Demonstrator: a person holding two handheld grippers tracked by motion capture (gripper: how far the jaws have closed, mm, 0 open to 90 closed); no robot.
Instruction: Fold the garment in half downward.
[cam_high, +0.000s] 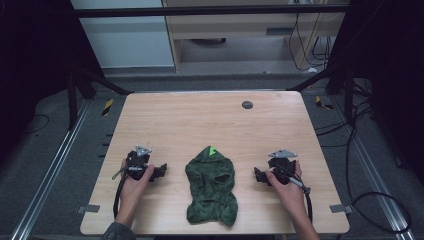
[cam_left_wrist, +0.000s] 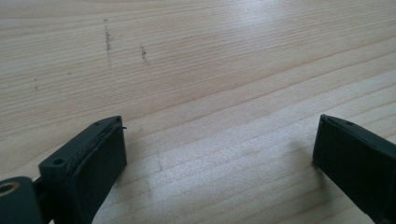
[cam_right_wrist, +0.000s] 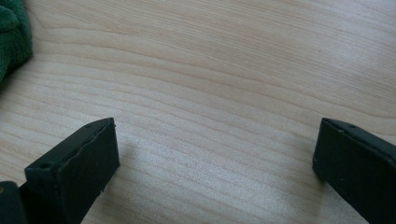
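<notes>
1. The left claw (cam_high: 159, 172) rests on the worktop (cam_high: 200, 120), held in the person's left hand (cam_high: 134, 181). In the left gripper view its jaws stand wide apart with nothing but bare wood between them.
2. The right claw (cam_high: 259, 176) rests on the worktop too, in the right hand (cam_high: 286, 184). Its jaws are likewise spread wide and empty in the right gripper view, where a fold of green cloth (cam_right_wrist: 13, 37) shows at the upper left corner.
3. Between the two claws, apart from both, lies a small green garment (cam_high: 211, 186), near the worktop's front edge. It looks like a knitted or fleecy hood with openings in it and a bright green tip (cam_high: 213, 151) at its far end.
4. It should handle as light, soft and limp: it will sag and fold when lifted, and it is not fragile or slippery.
5. A good hold is probably a pinch on an outer edge from each side, one claw per side, so that the cloth hangs spread rather than bunched.
</notes>
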